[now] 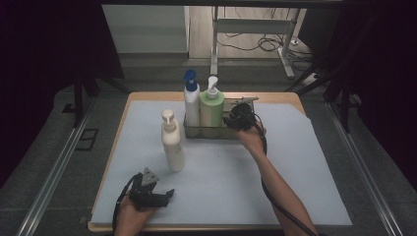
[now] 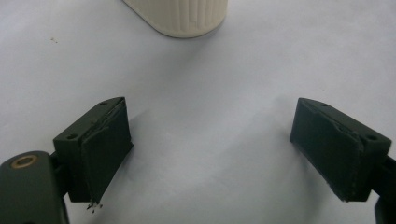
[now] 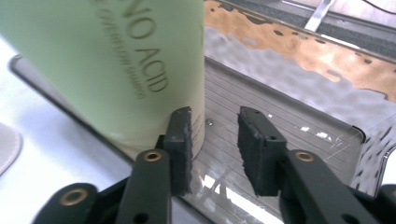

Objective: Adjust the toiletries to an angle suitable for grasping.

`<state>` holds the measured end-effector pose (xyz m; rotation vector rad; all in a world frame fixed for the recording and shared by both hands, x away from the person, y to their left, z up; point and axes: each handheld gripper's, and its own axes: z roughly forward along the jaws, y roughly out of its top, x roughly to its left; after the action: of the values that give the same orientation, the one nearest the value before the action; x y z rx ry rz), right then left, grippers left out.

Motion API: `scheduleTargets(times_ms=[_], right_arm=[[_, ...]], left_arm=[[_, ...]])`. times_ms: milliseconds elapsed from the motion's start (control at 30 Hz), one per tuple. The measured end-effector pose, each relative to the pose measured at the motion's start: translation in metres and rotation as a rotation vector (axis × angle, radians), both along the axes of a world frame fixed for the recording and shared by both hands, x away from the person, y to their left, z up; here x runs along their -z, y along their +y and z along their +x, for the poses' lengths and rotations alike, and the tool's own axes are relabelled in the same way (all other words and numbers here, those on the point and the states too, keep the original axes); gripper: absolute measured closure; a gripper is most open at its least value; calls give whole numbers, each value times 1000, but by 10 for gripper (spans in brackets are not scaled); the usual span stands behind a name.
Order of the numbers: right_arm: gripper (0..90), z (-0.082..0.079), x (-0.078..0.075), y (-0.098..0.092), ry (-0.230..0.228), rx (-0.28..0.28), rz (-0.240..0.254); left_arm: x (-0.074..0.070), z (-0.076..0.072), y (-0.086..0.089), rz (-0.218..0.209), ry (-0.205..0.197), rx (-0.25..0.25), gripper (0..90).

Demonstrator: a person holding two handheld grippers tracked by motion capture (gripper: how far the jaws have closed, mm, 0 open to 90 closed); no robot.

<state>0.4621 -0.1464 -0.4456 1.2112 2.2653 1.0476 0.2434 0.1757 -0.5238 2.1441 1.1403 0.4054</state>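
Note:
A cream pump bottle (image 1: 173, 142) stands alone on the white sheet; its base (image 2: 180, 16) shows just ahead of my left gripper (image 2: 212, 149). That gripper (image 1: 167, 196) rests near the front edge, open, with bare sheet between its jaws. A metal tray (image 1: 206, 132) holds a white bottle with a blue pump (image 1: 191, 101) and a green pump bottle (image 1: 212, 109). My right gripper (image 1: 235, 118) reaches into the tray's right end. In the right gripper view it (image 3: 215, 140) is open, with nothing in the narrow gap, and one pad lies beside the green bottle (image 3: 116, 70) over the tray floor (image 3: 299, 121).
The white sheet (image 1: 295, 167) covers a wooden table (image 1: 275, 97) whose edge shows at the back. Metal rails (image 1: 54, 167) run along both sides. A desk frame and cables (image 1: 265, 44) stand on the floor beyond the table.

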Motion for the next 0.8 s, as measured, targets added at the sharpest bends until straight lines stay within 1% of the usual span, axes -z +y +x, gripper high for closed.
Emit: scheduleTargets(times_ms=[67,200,233,300,367,567,667,800], right_arm=[[571,-3,-2,-1,-3,-11,3],[461,-10,-6,-4,-2,-34,11],[447,-11,-7,-5,-3,-39,13],[402,-15,-9,-7,-12,-47,11],[367,-19,-10,-9,-8,-61,12],[269,-30,-12,-17,-24,-89,11],[226,-36,-13,-22,-23,-112,14],[168,-44,-14,-28,-29,-126,17]], left_arm=[[0,0,0,0,0,0,120],[0,0,0,0,0,0,120],[0,0,0,0,0,0,120],[0,0,0,0,0,0,120],[0,0,0,0,0,0,120],[0,0,0,-1,0,-1,120],[0,0,0,-2,0,-1,120],[0,0,0,-3,-1,-2,120]])
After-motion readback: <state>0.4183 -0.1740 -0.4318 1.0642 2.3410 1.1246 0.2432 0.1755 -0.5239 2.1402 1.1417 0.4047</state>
